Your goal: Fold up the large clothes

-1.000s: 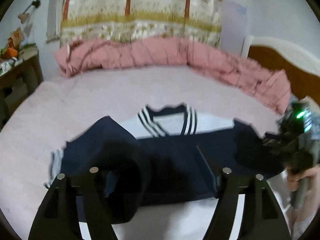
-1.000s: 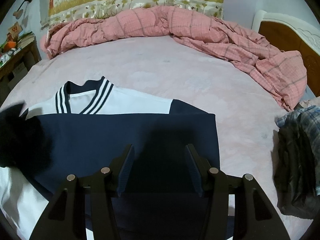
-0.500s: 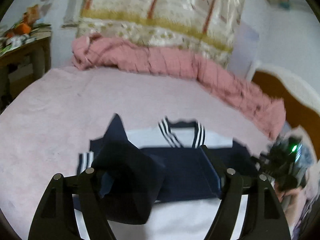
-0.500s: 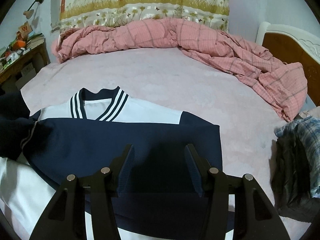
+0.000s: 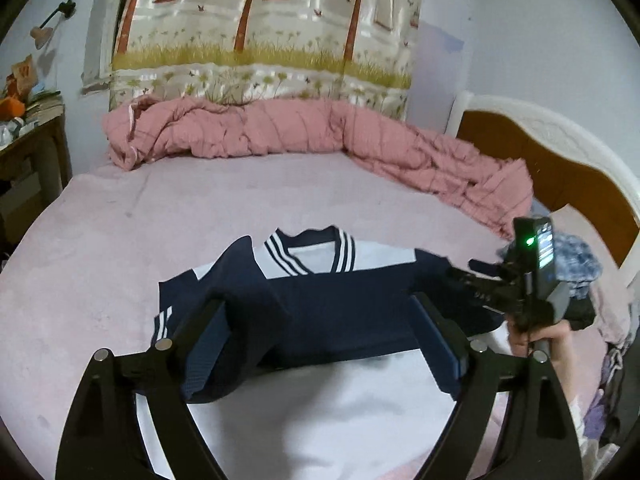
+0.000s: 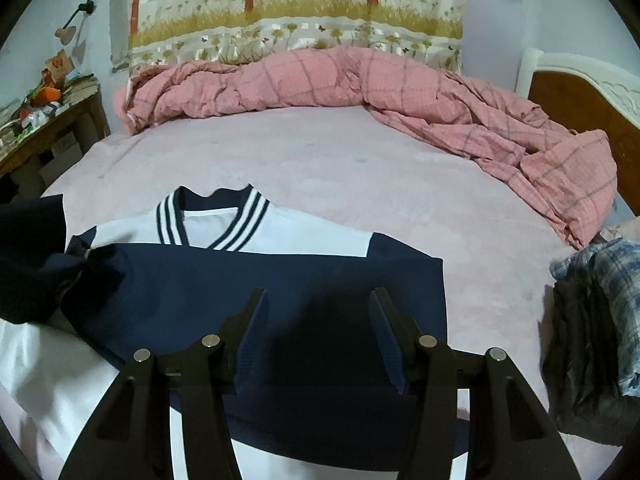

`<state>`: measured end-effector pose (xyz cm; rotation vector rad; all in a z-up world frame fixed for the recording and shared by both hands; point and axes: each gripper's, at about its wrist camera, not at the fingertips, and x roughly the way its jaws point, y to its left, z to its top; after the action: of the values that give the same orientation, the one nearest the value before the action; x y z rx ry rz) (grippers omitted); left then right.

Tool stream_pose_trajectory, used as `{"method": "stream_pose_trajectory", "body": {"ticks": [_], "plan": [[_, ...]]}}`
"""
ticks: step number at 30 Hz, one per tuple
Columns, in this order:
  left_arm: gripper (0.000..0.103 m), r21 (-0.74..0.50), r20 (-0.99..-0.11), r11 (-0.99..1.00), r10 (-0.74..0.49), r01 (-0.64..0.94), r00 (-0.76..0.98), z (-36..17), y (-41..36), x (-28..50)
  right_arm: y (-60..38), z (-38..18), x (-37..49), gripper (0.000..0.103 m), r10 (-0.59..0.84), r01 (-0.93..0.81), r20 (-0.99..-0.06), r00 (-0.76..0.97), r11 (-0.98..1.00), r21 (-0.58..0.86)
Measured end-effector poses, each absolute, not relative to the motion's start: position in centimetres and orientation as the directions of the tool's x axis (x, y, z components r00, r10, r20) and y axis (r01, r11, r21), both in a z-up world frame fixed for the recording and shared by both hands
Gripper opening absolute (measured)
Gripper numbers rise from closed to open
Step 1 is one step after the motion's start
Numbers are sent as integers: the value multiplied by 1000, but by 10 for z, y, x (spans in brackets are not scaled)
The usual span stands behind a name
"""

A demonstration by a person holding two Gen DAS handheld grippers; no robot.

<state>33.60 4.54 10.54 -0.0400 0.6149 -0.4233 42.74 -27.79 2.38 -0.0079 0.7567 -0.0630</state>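
Note:
A navy and white top [image 5: 340,304] with a striped V collar [image 5: 308,256] lies flat on the pink bed [image 5: 200,208]. My left gripper [image 5: 318,302] hovers above its left half, and its jaws are opening wide. The navy left sleeve [image 5: 248,332] is folded inward and drapes against the inner left finger [image 5: 204,344]; the pads do not press on it. In the right wrist view that sleeve [image 6: 36,264] rises bunched at the left edge. My right gripper [image 6: 318,292] stands open over the folded navy right side [image 6: 340,320], nothing between its fingers. A hand holds the right gripper [image 5: 464,280].
A pink checked quilt [image 6: 360,84] is heaped along the far side and right of the bed. A pile of plaid and dark clothes [image 6: 592,312] sits at the right edge. A wooden headboard [image 5: 560,168] stands right, a cluttered desk [image 6: 40,120] left.
My left gripper lifted and drew back while its jaws widened; the navy sleeve swung inward over the body. The right gripper rose slightly, its jaws unchanged.

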Motion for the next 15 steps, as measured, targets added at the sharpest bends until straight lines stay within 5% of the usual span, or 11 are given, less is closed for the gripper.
{"method": "stream_pose_trajectory", "body": {"ticks": [6,9,13,15], "plan": [[90,-188,-554,905,-419,382,719,101,53,345,-264,28,421,55,-20,11,-682,731,1000,-18],[77,-213,-597,941,-339,263,728,92,67,361,-255,29,417,55,44,-46,-690,722,999,16],[79,-191,-548,971,-226,143,805,96,108,365,-241,34,409,55,45,-57,-670,741,998,3],[80,-199,-597,977,-179,71,782,80,133,384,-235,35,405,55,50,-67,-664,746,998,0]]}}
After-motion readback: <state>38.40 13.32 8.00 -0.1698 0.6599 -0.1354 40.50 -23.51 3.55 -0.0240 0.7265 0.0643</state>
